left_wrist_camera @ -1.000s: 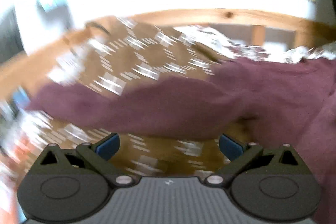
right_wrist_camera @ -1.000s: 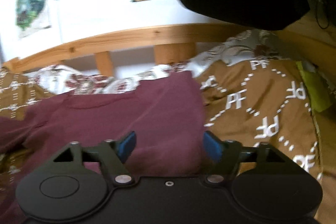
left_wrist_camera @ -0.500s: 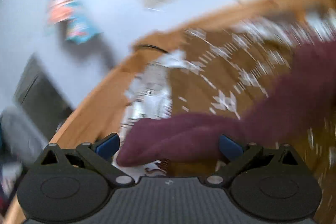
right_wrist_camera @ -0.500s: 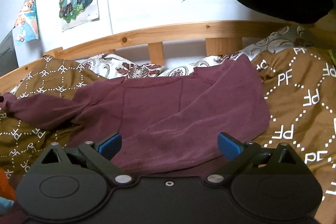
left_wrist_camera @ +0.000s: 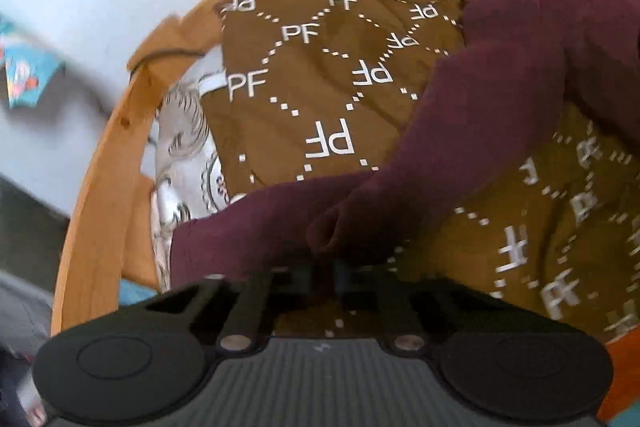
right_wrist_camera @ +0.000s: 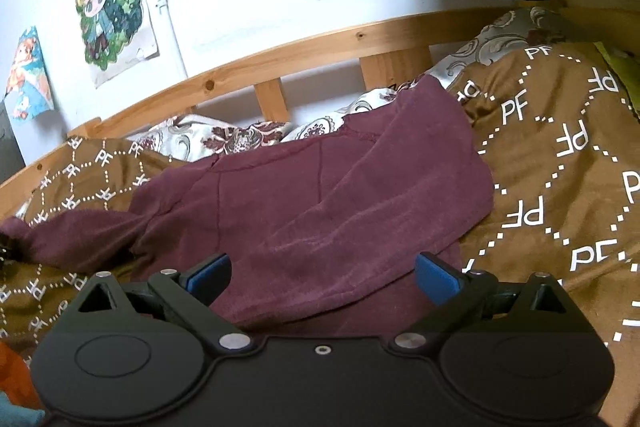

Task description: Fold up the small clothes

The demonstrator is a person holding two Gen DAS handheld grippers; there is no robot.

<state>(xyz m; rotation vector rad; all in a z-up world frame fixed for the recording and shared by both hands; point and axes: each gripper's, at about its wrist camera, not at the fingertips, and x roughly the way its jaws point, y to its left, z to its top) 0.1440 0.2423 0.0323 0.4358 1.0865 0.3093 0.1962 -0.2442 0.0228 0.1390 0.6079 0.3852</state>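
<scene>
1. The maroon top point(right_wrist_camera: 304, 203) is soft, limp knit, so I judge it light and floppy: any part lifted will sag and drag the rest along, and the brushed surface should grip the pads well, not slip.
2. It is best taken at edges and ends: a sleeve cuff, a shoulder seam or the hem. A pinch in the middle of the body would only bunch it.
3. The left gripper point(left_wrist_camera: 340, 263) has just been closing, and its jaws now stand shut on the sleeve point(left_wrist_camera: 304, 223) near the cuff end, with a fold of cloth bunched at the tips.
4. The right gripper point(right_wrist_camera: 320, 273) hangs with its blue pads point(right_wrist_camera: 436, 277) spread wide over the lower edge of the top, holding nothing.
5. The top lies spread on the bed, over a brown blanket point(right_wrist_camera: 560, 167) printed with white letters and dotted diamonds, its neckline towards the wooden bed rail point(right_wrist_camera: 280, 55).
6. It is plain dark maroon with long sleeves and visible seams; the body is rumpled, with one side lapped over itself, and the left sleeve is stretched out sideways.
</scene>
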